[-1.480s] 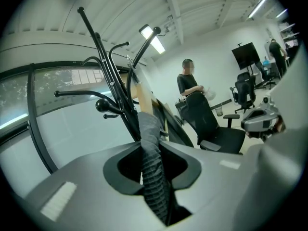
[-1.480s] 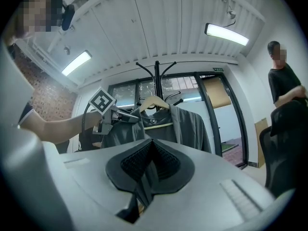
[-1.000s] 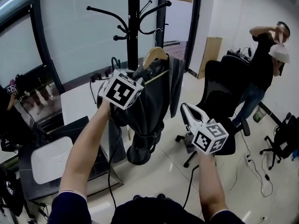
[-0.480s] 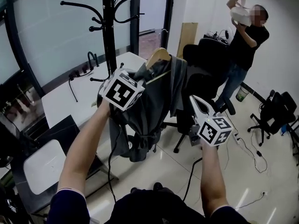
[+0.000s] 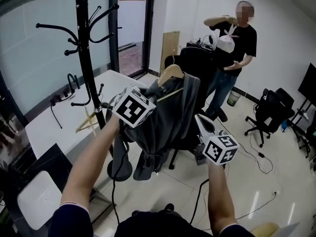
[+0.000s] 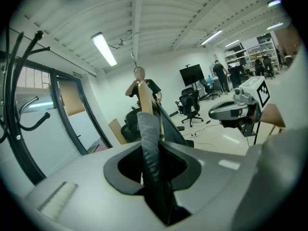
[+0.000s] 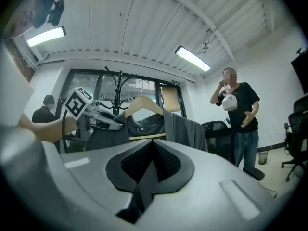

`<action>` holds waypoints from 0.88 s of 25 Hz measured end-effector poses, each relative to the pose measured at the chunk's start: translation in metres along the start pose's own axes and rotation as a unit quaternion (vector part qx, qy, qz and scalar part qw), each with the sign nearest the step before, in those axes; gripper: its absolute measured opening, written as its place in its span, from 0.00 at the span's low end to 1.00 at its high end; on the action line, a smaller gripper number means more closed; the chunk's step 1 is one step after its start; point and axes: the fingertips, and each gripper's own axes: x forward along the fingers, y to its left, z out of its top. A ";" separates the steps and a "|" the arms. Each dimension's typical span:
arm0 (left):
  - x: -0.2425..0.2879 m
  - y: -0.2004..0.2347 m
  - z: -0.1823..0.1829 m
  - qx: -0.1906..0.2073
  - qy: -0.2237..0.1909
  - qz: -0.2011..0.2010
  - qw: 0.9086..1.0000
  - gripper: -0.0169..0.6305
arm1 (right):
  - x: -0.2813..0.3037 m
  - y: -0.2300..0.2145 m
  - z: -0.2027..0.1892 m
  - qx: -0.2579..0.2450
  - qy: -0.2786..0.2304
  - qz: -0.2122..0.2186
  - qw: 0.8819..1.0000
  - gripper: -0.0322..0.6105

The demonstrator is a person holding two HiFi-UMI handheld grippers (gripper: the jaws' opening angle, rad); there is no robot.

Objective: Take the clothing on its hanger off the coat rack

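Clothing (image 5: 163,117) hangs vertically; hanger (image 5: 170,74) peak points upward.

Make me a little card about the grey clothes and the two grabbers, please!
clothing: grey garment on a wooden hanger
where: off the coat rack, up in the air to its right
left gripper: shut on the garment's fabric
right gripper: jaws together, holding nothing
behind: a person standing with a white bag

coat rack (image 5: 85,58) left of clothing (image 5: 163,117) | office chair (image 5: 197,60) behind clothing | right tool (image 5: 198,120) right of clothing
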 end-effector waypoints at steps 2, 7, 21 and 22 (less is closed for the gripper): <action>0.014 -0.010 0.017 0.005 -0.006 -0.011 1.000 0.15 | -0.009 -0.013 0.007 -0.003 -0.004 -0.010 1.000 0.05; 0.054 -0.033 0.060 0.018 -0.021 -0.034 0.999 0.15 | -0.026 -0.046 0.016 -0.007 -0.010 -0.027 1.000 0.05; 0.176 -0.054 0.136 0.032 -0.026 -0.039 0.998 0.15 | -0.040 -0.167 0.019 0.003 -0.021 -0.040 0.999 0.05; 0.183 -0.052 0.141 0.031 -0.025 -0.037 0.998 0.15 | -0.039 -0.175 0.019 0.005 -0.021 -0.041 0.999 0.05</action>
